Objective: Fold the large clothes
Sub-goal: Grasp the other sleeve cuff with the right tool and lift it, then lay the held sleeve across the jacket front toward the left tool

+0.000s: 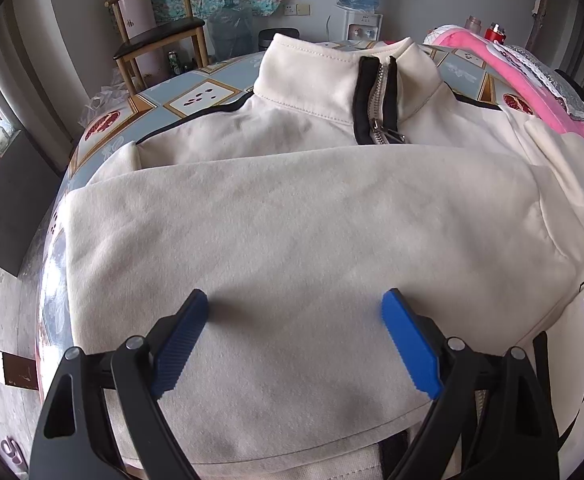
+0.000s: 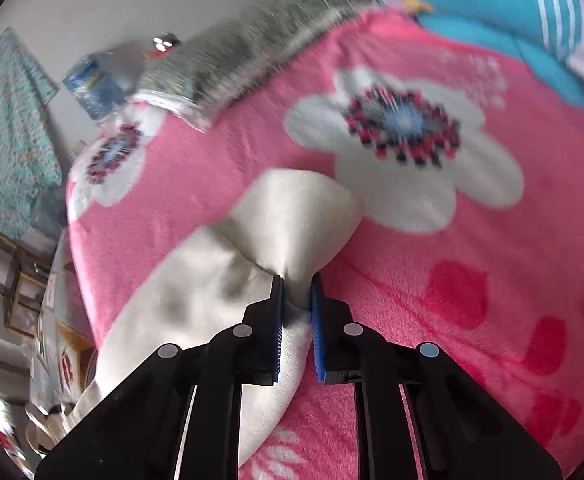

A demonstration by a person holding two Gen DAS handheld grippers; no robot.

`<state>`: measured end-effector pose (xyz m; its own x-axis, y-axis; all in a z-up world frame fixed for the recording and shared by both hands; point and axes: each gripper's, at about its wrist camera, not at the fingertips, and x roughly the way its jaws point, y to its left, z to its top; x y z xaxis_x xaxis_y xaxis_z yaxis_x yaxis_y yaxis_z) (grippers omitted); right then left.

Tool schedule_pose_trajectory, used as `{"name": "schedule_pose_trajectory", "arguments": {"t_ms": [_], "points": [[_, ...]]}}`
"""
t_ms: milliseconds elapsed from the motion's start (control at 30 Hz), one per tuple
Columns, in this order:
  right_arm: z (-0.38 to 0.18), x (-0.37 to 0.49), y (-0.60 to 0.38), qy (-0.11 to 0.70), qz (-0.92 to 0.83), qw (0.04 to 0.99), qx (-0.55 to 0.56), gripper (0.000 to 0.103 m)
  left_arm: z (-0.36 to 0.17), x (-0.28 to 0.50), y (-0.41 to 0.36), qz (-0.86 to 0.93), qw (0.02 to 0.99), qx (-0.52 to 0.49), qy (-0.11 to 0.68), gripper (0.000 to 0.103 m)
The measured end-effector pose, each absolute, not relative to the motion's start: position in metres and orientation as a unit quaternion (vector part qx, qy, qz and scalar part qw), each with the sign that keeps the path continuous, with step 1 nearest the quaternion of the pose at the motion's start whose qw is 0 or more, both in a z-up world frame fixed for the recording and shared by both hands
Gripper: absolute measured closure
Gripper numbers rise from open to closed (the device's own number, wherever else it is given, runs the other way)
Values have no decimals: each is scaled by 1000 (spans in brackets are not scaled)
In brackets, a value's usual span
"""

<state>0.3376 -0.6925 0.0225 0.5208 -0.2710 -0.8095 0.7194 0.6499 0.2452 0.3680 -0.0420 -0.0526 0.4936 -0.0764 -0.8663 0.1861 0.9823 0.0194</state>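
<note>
Right tool (image 2: pixel 296 300) pinches the cuff end of the cream jacket's sleeve (image 2: pixel 292 216) – pads squeezed on bunched fabric, over a pink fleece blanket (image 2: pixel 452 280). Left tool (image 1: pixel 294 344) is spread wide, holding nothing, above the jacket (image 1: pixel 292 216), which lies flat on the patterned tabletop (image 1: pixel 196 96), one sleeve already laid across the chest. To do it well: carry this cuff across the chest, keep it taut – avoid snagging the fleece. Jacket is soft, matte, black-trimmed, with a metal zipper (image 1: pixel 380 112) and stand collar.
</note>
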Motion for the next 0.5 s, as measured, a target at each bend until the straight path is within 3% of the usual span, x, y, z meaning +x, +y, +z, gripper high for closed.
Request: {"name": "schedule_pose_trajectory", "arguments": {"t_ms": [500], "points": [[188, 311, -530, 268, -113, 939, 183, 92, -51, 358, -49, -97, 863, 88, 488, 17]]}}
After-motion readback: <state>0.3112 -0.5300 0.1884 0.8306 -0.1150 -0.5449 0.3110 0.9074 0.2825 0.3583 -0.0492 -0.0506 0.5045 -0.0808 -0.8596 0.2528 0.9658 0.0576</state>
